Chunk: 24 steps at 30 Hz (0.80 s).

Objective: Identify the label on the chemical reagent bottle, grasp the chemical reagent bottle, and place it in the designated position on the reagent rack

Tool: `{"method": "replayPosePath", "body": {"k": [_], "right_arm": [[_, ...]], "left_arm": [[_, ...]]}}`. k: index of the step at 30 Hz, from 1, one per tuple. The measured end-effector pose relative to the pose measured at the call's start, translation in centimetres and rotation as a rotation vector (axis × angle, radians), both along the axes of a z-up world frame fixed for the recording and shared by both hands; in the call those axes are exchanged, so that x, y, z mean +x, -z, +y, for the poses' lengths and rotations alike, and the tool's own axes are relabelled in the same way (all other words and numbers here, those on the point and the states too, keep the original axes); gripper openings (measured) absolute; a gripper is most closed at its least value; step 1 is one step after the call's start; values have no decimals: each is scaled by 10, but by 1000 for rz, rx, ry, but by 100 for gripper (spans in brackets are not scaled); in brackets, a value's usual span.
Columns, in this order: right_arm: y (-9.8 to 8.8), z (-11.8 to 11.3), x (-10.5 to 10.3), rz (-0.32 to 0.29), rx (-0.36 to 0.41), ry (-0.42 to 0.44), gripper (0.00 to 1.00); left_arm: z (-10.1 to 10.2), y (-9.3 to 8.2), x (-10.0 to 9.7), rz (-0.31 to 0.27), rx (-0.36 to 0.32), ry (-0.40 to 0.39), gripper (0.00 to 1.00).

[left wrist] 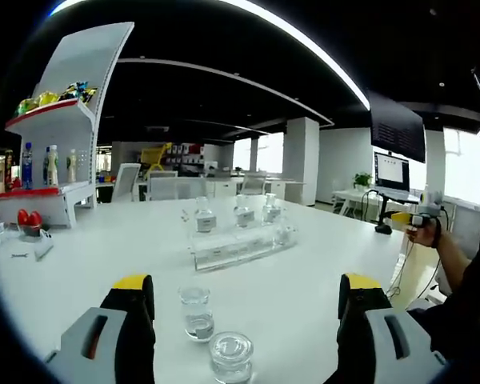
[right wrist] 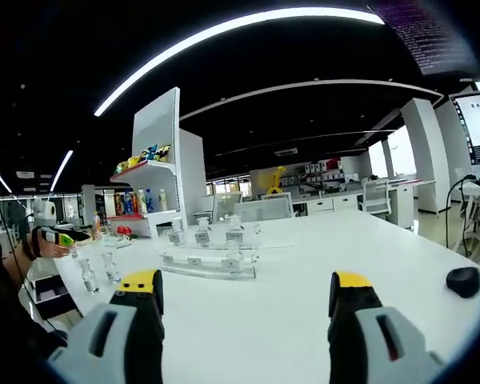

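Note:
Two small clear glass reagent bottles stand on the white table (left wrist: 320, 272) between my left gripper's (left wrist: 246, 298) open jaws: one bottle (left wrist: 197, 313) slightly ahead, one stoppered bottle (left wrist: 230, 357) nearest the camera. Neither is touched. Farther on lies the clear acrylic reagent rack (left wrist: 238, 246) with three labelled bottles (left wrist: 205, 218) standing in it. My right gripper (right wrist: 244, 294) is open and holds nothing, with the rack (right wrist: 204, 266) ahead and to its left. The two loose bottles (right wrist: 89, 276) stand at the far left in the right gripper view. The labels are too small to read.
A white display shelf (left wrist: 64, 128) with snacks and drink bottles stands at the table's far left. Small red objects (left wrist: 28, 218) lie below it. A black mouse (right wrist: 464, 282) rests on the table's right side. A monitor (left wrist: 392, 170) and office chairs stand beyond.

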State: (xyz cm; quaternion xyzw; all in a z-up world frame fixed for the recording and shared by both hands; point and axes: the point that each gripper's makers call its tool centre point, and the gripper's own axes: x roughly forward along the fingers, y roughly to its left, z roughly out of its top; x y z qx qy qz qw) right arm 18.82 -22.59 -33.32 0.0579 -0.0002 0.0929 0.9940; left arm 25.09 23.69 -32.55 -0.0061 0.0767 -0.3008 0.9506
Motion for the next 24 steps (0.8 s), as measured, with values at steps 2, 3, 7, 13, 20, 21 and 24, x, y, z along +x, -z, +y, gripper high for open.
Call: {"method": "replayPosePath", "body": {"k": [2, 3, 7, 13, 20, 21, 24], "right_arm": [[0, 1, 0, 1, -2, -2, 82], [1, 1, 0, 2, -3, -2, 82], [3, 1, 0, 9, -3, -1, 82], [-1, 3, -1, 2, -4, -7, 81], [-1, 1, -1, 5, -8, -5, 81], [-1, 1, -1, 5, -10, -4, 81], [0, 1, -1, 8, -9, -3, 81]], "left_arm": [[1, 0, 0, -2, 5, -2, 95], [1, 0, -1, -2, 7, -1, 95], [1, 0, -1, -2, 7, -1, 95], [0, 0, -2, -6, 5, 4, 95], [2, 2, -1, 1, 12, -3, 95], [2, 2, -1, 1, 11, -3, 95], [3, 3, 0, 2, 11, -7, 95]]}}
